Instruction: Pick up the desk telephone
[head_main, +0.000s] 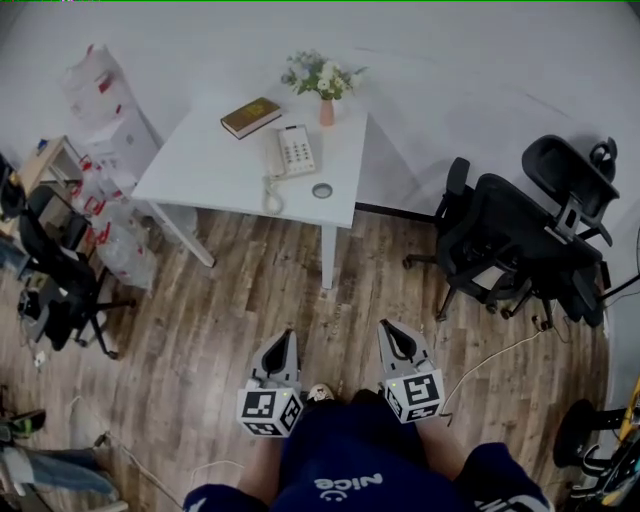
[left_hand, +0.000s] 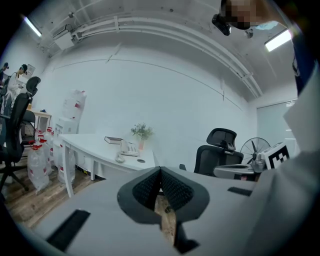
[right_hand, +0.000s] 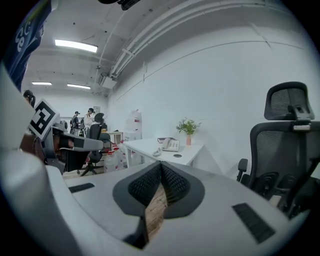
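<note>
A white desk telephone with a coiled cord lies on the white table, far ahead of me; it also shows small in the left gripper view as the telephone and in the right gripper view as the telephone. My left gripper and right gripper hang side by side close to my body over the wooden floor, well short of the table. Both are shut with nothing between the jaws; the left gripper and the right gripper each show tips meeting.
On the table are a brown book, a pink vase with flowers and a small round dish. Black office chairs stand at the right. Bags and boxes and another chair crowd the left.
</note>
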